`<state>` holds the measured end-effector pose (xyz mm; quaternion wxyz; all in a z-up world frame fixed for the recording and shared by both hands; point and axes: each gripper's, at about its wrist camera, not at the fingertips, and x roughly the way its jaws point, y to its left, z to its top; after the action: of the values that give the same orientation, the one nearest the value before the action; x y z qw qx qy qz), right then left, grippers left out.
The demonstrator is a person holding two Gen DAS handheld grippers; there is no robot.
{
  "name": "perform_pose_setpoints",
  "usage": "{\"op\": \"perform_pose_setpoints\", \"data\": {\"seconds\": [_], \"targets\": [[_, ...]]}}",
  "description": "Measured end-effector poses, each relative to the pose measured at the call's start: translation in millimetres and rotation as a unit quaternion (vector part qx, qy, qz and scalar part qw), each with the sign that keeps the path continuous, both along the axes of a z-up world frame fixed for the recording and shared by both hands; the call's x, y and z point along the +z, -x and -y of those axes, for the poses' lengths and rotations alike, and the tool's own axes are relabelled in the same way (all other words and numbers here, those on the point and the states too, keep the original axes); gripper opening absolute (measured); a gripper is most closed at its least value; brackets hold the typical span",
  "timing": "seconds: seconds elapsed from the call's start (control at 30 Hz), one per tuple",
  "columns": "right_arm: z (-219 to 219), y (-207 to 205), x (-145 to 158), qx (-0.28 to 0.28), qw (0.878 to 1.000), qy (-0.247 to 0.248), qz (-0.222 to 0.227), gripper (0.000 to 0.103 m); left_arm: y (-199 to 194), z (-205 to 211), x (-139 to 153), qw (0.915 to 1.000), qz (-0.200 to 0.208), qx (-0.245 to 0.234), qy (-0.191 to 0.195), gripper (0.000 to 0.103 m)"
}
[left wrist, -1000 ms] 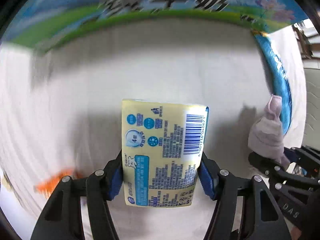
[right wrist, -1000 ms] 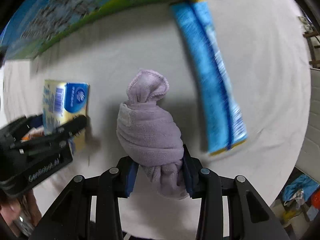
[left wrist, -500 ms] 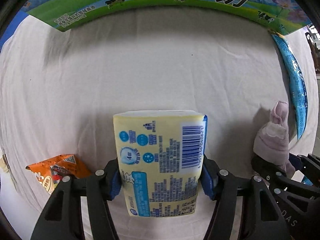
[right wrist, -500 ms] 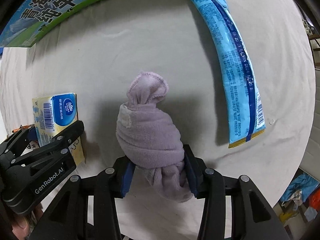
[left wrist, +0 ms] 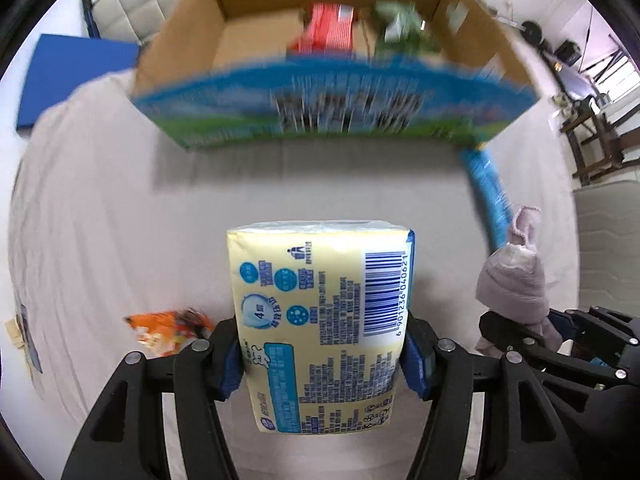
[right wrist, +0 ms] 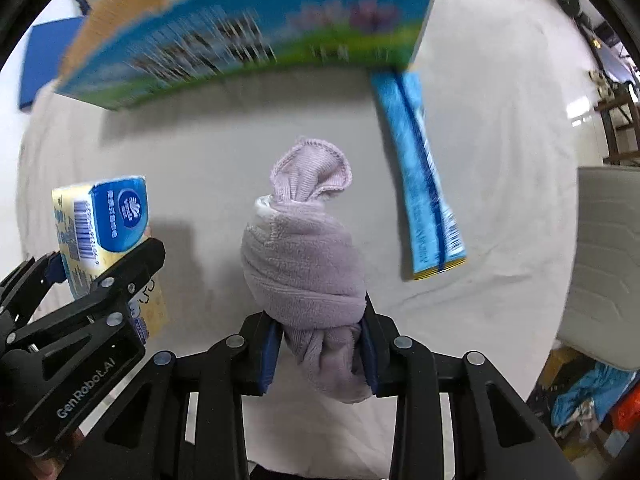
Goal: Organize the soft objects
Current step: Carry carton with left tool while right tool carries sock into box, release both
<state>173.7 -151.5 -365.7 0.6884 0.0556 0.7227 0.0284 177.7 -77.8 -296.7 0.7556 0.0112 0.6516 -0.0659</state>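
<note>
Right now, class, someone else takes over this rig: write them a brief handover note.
Left gripper: shut on the yellow tissue pack, lifted off the white cloth.
Right gripper: jaws closing on the knotted lilac towel, also raised.
Cardboard box ahead, open, with some items inside.
Done: both soft things picked up.
Left: drop both in the box; blue packet and orange wrapper remain on the cloth.

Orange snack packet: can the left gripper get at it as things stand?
Probably not: the left gripper is shut on the tissue pack, so its fingers are full. The orange snack packet lies uncovered on the cloth beside it.
</note>
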Motion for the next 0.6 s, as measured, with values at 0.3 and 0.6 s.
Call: {"op": "perform_pose_setpoints", "data": {"seconds": [0.3,0.6], "targets": [[13,-13,98,0.003,0.996,-0.047,0.078,0.036,-36,-19,101,0.9971,0.061,0.008,0.045,0.06],[12,-104,147,-0.009,0.992,-0.052,0.117,0.036,-156,-48,109,0.9969,0.069,0.013,0.035,0.06]]}}
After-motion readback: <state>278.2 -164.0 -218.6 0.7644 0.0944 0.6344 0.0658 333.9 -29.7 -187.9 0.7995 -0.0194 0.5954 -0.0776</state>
